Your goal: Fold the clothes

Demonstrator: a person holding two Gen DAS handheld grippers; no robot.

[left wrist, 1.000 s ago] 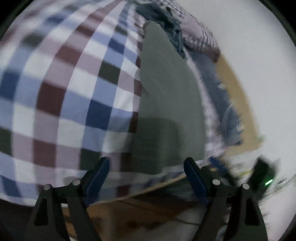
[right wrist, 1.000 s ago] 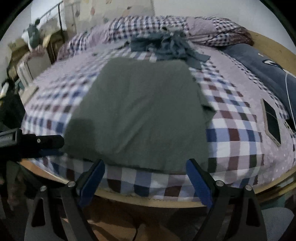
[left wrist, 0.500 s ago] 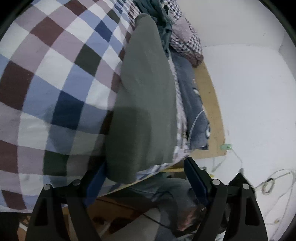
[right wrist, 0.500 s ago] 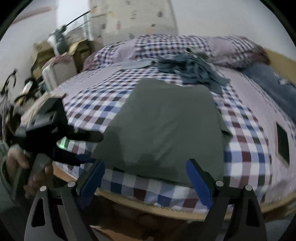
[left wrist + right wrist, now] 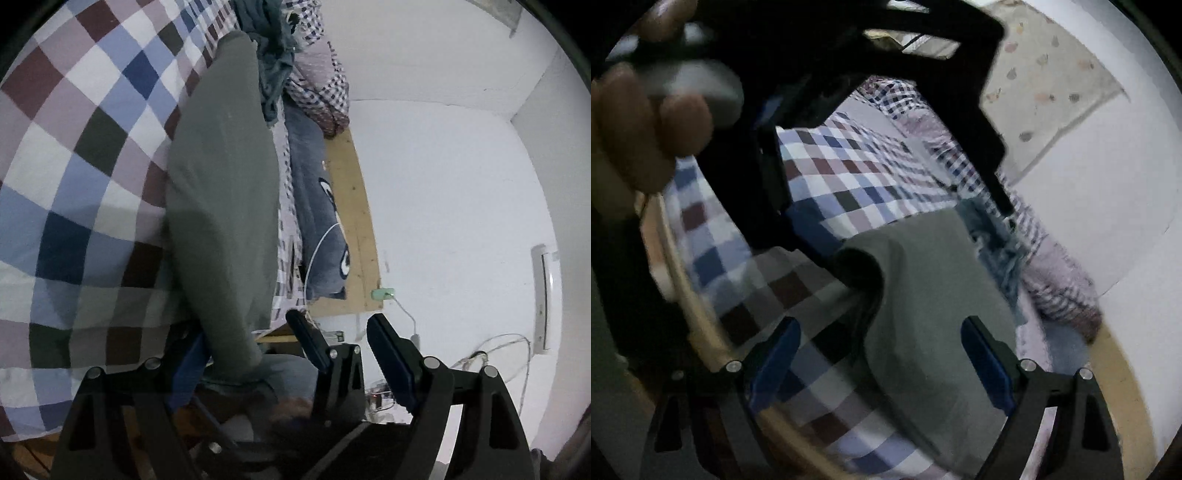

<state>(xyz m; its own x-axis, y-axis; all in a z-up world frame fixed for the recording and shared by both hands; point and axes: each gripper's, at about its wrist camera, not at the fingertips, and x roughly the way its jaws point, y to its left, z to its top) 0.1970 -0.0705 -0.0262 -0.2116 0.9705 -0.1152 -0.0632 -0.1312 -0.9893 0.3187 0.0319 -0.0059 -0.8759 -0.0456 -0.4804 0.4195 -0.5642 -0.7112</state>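
Grey garment (image 5: 221,192), corner between left hand-held gripper (image 5: 284,354) fingers

Dim indoor light, strong fisheye bending at edges, right view smeared, perhaps motion blur, shadowed foreground

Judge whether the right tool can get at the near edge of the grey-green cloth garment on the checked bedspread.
Probably yes: the open right tool has the grey-green cloth garment lying uncovered straight ahead, its near edge between the fingers.

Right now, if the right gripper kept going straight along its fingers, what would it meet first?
Most likely the grey garment: the open right gripper points at its near edge on the checked bedspread. Depth is unclear.
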